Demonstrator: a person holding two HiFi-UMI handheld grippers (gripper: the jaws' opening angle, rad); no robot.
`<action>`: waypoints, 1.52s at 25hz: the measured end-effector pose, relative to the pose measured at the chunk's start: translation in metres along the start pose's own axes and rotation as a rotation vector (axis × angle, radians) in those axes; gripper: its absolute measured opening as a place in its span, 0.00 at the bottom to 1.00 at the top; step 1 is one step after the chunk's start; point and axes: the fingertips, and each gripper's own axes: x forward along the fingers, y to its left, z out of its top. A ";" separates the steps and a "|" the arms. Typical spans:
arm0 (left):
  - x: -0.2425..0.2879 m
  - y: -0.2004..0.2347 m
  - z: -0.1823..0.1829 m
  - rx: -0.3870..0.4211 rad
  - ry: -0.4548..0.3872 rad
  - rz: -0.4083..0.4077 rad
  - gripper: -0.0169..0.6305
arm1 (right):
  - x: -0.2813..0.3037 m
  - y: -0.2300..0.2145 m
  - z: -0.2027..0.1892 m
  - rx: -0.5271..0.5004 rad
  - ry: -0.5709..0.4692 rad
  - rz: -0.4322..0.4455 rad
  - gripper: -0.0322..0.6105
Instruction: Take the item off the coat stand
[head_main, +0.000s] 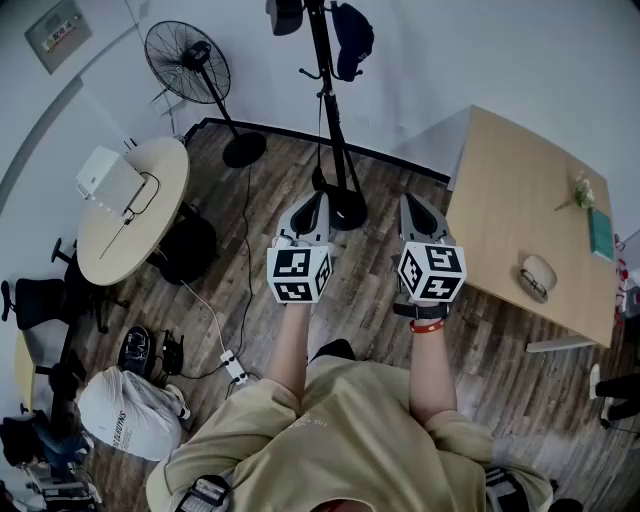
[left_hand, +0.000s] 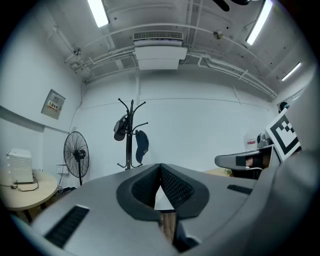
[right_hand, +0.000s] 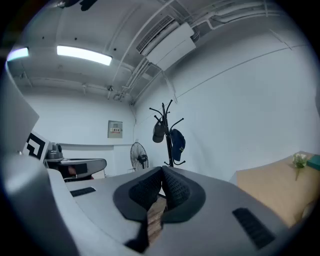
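Not yet begun. Left hand-held gripper (head_main: 312, 212) and right hand-held gripper (head_main: 417, 215) both pressed together, empty, well short of the coat stand (head_main: 330, 120). Dark cap (head_main: 352, 40) hanging high on it. Left to do: reaching, pinching, lifting off.

A coat stand (head_main: 328, 110), a fan (head_main: 190, 60), a white bag (head_main: 125, 412) and a plug strip (head_main: 234, 367) are stood on the wooden floor (head_main: 500, 350). On the square-cornered bench (head_main: 510, 200) a glasses case (head_main: 537, 275), a small plant (head_main: 580, 192) and a green book (head_main: 600, 232) are laid. A white box (head_main: 110, 180) and a wire (head_main: 148, 195) are seen on the round bench (head_main: 110, 250)
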 end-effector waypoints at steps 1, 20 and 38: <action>-0.002 0.001 -0.004 -0.007 0.005 0.005 0.06 | -0.001 0.001 -0.003 0.011 0.002 0.007 0.07; 0.159 0.114 -0.015 -0.056 -0.048 -0.011 0.06 | 0.197 -0.025 -0.005 0.130 0.015 0.055 0.07; 0.303 0.201 -0.017 -0.066 -0.040 -0.119 0.06 | 0.368 -0.036 0.009 0.079 0.017 0.007 0.08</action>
